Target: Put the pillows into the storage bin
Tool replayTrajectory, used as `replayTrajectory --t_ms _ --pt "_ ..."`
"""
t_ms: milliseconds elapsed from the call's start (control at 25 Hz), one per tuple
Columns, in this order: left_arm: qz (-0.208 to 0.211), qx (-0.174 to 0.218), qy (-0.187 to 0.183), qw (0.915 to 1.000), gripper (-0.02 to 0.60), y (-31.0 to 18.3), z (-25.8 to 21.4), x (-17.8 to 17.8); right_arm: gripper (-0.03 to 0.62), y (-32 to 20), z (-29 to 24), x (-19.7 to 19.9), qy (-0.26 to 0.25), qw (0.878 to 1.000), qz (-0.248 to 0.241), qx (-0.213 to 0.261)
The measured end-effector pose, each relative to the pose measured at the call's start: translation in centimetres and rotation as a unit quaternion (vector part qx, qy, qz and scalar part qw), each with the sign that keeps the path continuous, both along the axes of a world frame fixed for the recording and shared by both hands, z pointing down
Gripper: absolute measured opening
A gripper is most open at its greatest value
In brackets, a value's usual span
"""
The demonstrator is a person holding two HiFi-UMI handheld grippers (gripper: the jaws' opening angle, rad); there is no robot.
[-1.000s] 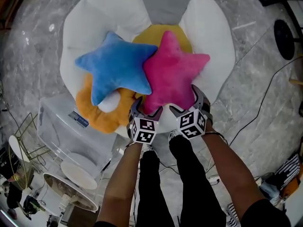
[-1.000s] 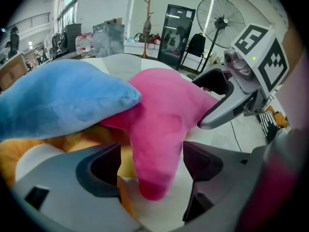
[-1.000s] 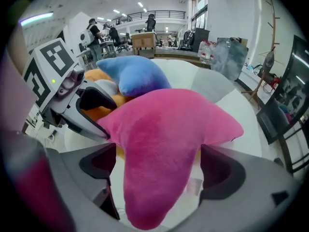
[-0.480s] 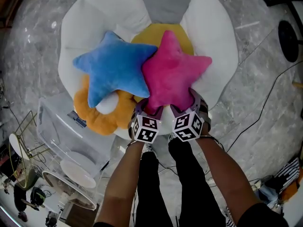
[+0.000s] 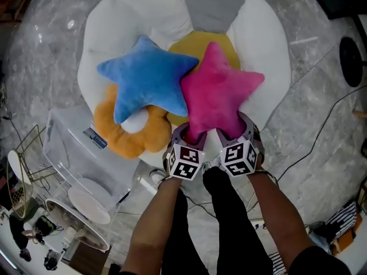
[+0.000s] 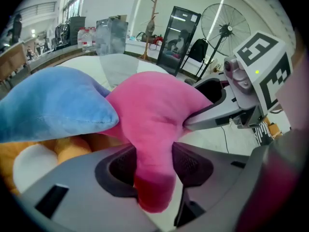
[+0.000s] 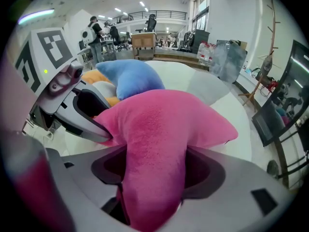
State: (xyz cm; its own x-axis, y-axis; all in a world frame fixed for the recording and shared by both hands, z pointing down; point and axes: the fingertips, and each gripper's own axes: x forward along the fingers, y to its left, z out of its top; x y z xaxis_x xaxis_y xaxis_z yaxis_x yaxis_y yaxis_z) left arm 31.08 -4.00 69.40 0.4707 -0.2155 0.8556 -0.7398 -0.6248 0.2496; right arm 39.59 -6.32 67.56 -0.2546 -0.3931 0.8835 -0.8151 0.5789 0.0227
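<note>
A pink star pillow [image 5: 217,89] lies on a white beanbag seat [image 5: 264,44], overlapping a blue star pillow [image 5: 146,77]. My left gripper [image 5: 192,136] is shut on the pink star's near-left point [image 6: 152,178]; its jaws have just been closing on the plush. My right gripper [image 5: 233,133] is shut on the near-right point [image 7: 154,178], its jaws likewise just closed in on it. An orange flower pillow [image 5: 129,136] with a white centre sits under the blue star, and a yellow pillow [image 5: 203,42] lies beneath both stars. A clear storage bin [image 5: 80,159] stands at the left.
A white fan [image 5: 86,211] stands on the floor near the bin's front. Cables [image 5: 321,125] run across the marble floor at the right. A grey cushion panel [image 5: 212,2] forms the seat's back. My legs [image 5: 218,222] stand below the grippers.
Both grippers have closed on the pink star's two near points. The pillow and both grippers have shifted slightly right and up in the head view.
</note>
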Motion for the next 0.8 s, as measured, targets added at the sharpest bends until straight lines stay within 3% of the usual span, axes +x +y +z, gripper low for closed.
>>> replayTrajectory --t_ms 400,800 --pt "0.028 0.029 0.057 0.9976 0.224 3.4 -7.6 2.7 0.341 4.1 -8.4 2.5 0.029 0.999 0.016 0.002" --pt "0.056 0.075 0.097 0.9908 0.224 3.8 -15.8 0.2 0.339 5.2 -17.7 -0.3 0.052 0.996 0.038 0.059"
